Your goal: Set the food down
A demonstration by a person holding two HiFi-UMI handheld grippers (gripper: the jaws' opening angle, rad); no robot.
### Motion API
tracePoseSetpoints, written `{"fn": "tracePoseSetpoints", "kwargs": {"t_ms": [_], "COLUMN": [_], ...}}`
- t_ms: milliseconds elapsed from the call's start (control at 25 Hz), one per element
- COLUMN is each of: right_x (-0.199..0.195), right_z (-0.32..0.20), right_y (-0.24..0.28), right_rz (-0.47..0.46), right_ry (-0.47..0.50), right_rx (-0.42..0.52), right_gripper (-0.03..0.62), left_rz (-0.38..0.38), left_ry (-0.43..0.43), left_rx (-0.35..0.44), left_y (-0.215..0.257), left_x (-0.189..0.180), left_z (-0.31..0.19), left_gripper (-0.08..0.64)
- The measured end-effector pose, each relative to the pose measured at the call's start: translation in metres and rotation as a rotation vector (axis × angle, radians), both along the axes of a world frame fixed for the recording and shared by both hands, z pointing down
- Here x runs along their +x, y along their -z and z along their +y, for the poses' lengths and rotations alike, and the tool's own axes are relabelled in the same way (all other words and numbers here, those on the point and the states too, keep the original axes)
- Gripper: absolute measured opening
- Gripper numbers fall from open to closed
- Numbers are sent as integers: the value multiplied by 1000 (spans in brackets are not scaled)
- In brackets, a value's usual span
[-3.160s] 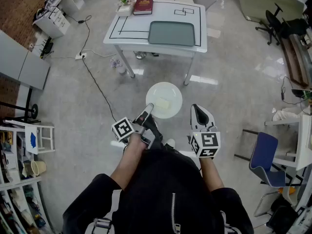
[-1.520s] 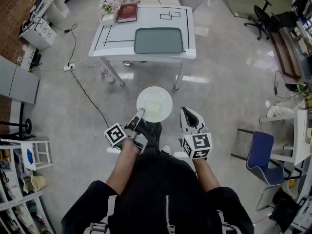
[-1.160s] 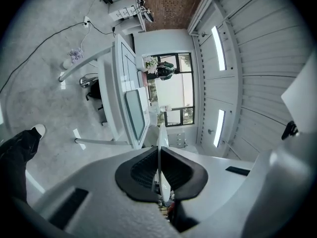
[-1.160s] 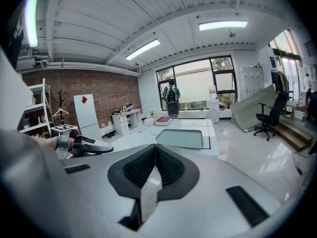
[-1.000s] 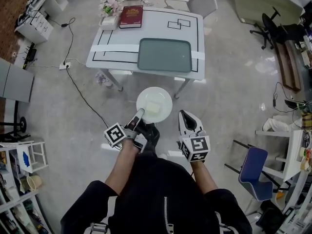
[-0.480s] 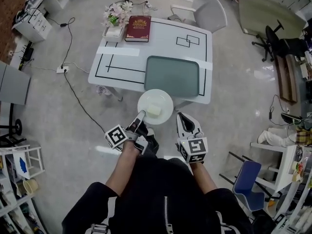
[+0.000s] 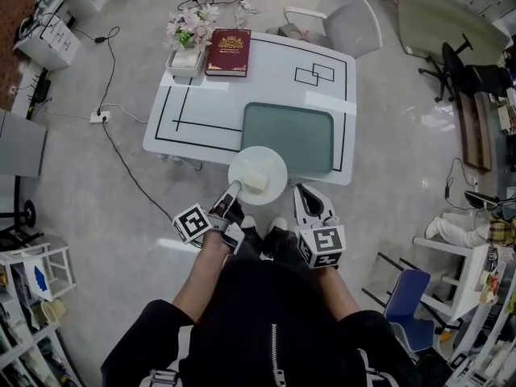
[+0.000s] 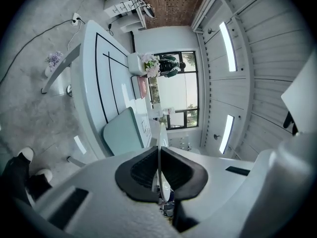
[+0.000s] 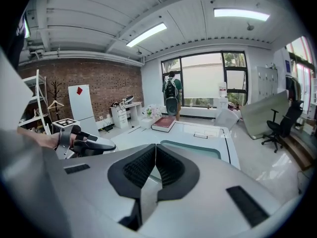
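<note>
A round white plate carries a pale yellow block of food. My left gripper is shut on the plate's near-left rim and holds it level over the near edge of the white table. In the left gripper view the plate runs edge-on between the black pads. To the right of the plate my right gripper is shut with nothing in it. In the right gripper view its pads meet, and the left gripper shows at the left.
On the table lie a grey-green tray, a red book and a flower box. A grey chair stands behind it and a blue chair at the lower right. A cable crosses the floor at the left.
The table has drawn nearer across the frames. The plate, once over bare floor, now overlaps the table's near edge. Both grippers keep their pose beside each other.
</note>
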State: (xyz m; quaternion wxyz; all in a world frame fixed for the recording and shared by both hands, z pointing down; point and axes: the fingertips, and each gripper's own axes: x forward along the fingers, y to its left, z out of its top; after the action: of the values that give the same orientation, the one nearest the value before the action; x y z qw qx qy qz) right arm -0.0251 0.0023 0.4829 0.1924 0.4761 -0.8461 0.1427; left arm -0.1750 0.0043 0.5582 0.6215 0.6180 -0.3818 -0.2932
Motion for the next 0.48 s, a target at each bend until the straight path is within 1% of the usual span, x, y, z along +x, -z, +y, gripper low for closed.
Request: {"fn": "tracePoseSetpoints", "kwargs": {"t_ms": [160,240,400,480], "right_x": [4,6,13,16], "right_z": [-17,-28,-53,-67], "right_y": [-7,-11,-16,-15], "right_rz": [-9,-17,-34,-40], "right_ry": [5,12,30,43], "right_rx": [-7,-12,-15,-14], "right_gripper": [9,9,9,9], "left_rz": [3,5,-19,-8], "left_ry": [1,10,31,48], "left_rx": [-12,-10,-8,-6], "left_y": [-5,-5,-8,-7], "left_x": [4,6,9,11], "left_z": [-16,-26,-46,-56], "left_gripper": [14,14,14,14]}}
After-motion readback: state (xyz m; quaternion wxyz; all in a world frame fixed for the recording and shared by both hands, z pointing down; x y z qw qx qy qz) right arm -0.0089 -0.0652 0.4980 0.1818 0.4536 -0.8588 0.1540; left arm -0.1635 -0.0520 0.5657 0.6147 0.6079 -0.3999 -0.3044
